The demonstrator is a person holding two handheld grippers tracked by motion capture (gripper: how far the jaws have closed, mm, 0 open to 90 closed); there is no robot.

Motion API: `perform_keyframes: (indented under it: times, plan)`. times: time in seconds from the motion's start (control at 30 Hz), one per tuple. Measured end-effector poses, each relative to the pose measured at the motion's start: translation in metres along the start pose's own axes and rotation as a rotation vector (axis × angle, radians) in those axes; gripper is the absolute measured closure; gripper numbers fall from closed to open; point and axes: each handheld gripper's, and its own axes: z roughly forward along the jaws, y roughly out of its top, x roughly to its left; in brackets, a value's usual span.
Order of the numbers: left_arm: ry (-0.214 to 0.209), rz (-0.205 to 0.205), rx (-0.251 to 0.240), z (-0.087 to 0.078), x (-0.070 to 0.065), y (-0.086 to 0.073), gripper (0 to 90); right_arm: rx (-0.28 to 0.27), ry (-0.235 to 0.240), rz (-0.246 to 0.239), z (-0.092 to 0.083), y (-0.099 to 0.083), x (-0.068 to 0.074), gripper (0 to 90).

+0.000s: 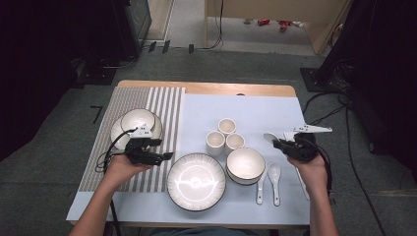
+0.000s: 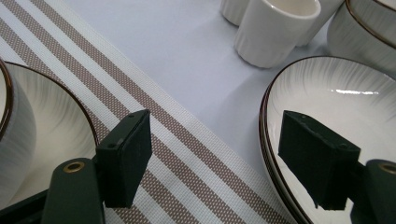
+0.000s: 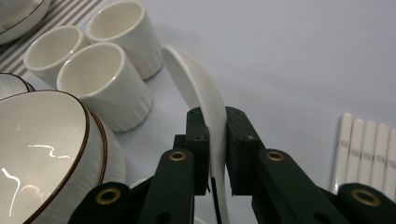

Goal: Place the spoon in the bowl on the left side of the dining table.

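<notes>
Rightward, near the table's right edge, the right gripper [image 3: 217, 154] points toward the far edge, clenched on a white ceramic spoon [image 3: 201, 98] held on edge above the light-blue mat [image 1: 255, 110], beside three cups [image 1: 225, 135]. Its handle end is cut off below the jaws. The left gripper [image 2: 224, 158] hovers released between striped placemat [image 2: 154, 135] and plate [image 2: 336, 88].

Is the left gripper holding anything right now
No, in the left gripper view the left gripper has its jaws standing wide apart with nothing between them but the striped placemat below.
</notes>
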Motion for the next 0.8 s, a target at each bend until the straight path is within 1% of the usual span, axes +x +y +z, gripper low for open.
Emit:
perform_keyframes:
  times: [0.13,0.2,0.23,0.3,0.37,0.43,0.47,0.53,0.57,0.63,0.67,0.7,0.8]
  plan:
    - [-0.011,-0.002,0.001,0.003,0.0,0.003,26.3,0.003,0.02,-0.014,0.002,0.004,0.0,81.4]
    - [-0.032,-0.019,-0.005,0.004,0.001,0.004,26.3,-0.019,0.021,-0.013,0.0,0.005,0.0,81.4]
    - [-0.036,-0.02,-0.004,0.005,0.001,0.005,26.4,-0.027,0.025,-0.016,-0.001,0.005,0.001,81.4]
    - [-0.029,-0.009,-0.004,0.007,0.0,0.007,26.3,-0.024,0.029,-0.025,-0.003,0.007,0.003,81.4]
    - [-0.037,-0.018,-0.02,0.008,0.0,0.009,26.3,-0.027,0.034,-0.028,-0.003,0.008,0.003,81.4]
    - [-0.039,-0.014,-0.028,0.009,0.0,0.009,26.4,-0.025,0.036,-0.027,-0.002,0.008,0.003,81.4]
    - [-0.04,-0.017,-0.028,0.009,0.0,0.008,26.4,-0.025,0.039,-0.028,-0.002,0.008,0.003,81.4]
    - [-0.056,-0.037,-0.035,0.01,0.002,0.008,26.5,-0.025,0.039,-0.025,-0.002,0.008,0.003,81.4]
    - [-0.061,-0.033,-0.029,0.01,0.002,0.009,26.9,-0.028,0.041,-0.027,-0.003,0.008,0.003,81.3]
    - [-0.06,-0.01,-0.026,0.012,0.0,0.009,26.9,-0.032,0.041,-0.026,-0.003,0.009,0.002,81.4]
    - [-0.062,-0.007,-0.026,0.012,0.0,0.008,27.9,-0.034,0.042,-0.024,-0.004,0.009,0.002,81.4]
    - [-0.068,-0.006,-0.024,0.013,0.0,0.008,31.2,-0.034,0.043,-0.024,-0.004,0.009,0.003,81.4]
    - [-0.062,0.009,-0.012,0.016,-0.001,0.008,31.0,-0.034,0.04,-0.032,-0.005,0.011,0.005,81.4]
